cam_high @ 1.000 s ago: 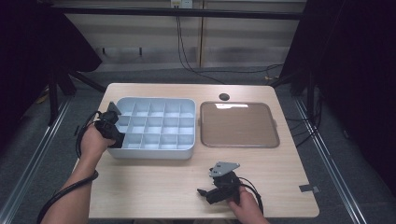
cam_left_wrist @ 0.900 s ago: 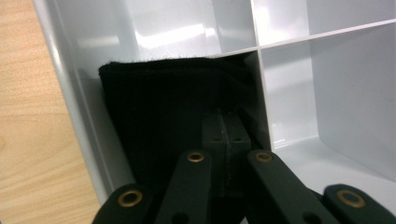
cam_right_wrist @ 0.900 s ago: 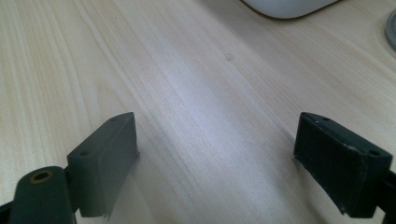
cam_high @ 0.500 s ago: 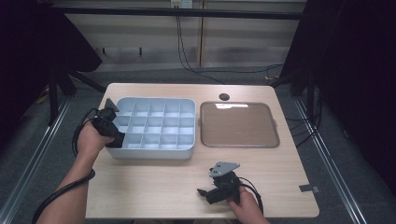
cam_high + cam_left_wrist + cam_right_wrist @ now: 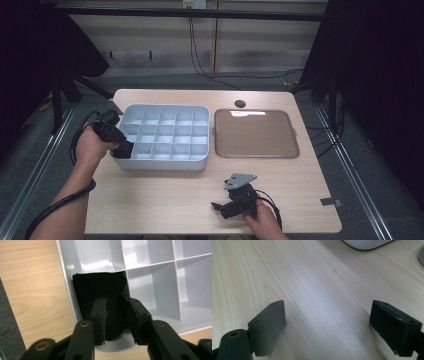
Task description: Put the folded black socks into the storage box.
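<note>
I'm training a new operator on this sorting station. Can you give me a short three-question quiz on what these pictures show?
1. True or false: the black cloth lies in a corner compartment of the grey divided box.
2. Which gripper rests over bare tabletop: A the left gripper, B the right gripper?
3. Fill in: right of the divided box lies a flat brown ___.

Key
1. True; it sits in the near left corner compartment, the left gripper's jaws parted in front of it, having just been opening.
2. B; its jaws stand wide apart over the wooden table.
3. Tray.
</note>
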A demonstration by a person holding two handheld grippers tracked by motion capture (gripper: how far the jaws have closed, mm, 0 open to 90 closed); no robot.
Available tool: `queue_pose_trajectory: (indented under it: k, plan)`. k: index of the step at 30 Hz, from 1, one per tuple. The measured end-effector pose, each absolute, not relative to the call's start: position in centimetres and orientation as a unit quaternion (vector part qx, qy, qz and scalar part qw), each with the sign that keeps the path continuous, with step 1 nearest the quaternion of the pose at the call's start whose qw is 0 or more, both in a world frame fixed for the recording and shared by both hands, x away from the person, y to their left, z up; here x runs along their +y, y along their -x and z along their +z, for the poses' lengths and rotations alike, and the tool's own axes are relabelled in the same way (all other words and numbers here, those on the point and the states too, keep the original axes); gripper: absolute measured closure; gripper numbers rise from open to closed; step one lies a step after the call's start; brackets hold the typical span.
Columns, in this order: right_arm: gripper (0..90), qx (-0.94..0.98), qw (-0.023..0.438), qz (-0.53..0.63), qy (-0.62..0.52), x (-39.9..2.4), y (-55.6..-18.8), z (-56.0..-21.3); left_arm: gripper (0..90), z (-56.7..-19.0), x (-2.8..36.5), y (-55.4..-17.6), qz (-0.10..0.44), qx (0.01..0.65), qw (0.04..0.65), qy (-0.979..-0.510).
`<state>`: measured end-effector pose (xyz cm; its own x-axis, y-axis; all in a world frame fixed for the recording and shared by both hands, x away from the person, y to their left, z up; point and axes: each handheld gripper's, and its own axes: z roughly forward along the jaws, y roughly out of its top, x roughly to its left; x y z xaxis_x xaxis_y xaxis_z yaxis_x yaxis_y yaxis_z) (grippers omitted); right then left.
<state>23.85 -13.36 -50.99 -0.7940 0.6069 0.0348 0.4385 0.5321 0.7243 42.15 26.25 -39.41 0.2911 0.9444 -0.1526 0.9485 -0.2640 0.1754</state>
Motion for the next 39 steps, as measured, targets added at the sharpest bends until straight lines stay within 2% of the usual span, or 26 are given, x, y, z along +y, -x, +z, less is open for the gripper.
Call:
queue_pose_trajectory:
  k: [9,25,39]
  plan:
    - [12.9,0.868,0.112,0.379,-0.3,-13.4,-23.9,-51.0,54.1,-38.7,26.6,-41.9,-0.003,0.604,0.125,-0.787]
    - [12.9,0.868,0.112,0.379,-0.299,-13.4,-23.9,-51.0,26.9,-38.0,26.9,-41.8,-0.017,0.612,0.145,-0.777]
    - [12.9,0.868,0.112,0.379,-0.299,-13.4,-23.9,-51.0,25.9,-37.9,26.7,-41.5,-0.024,0.61,0.142,-0.779]
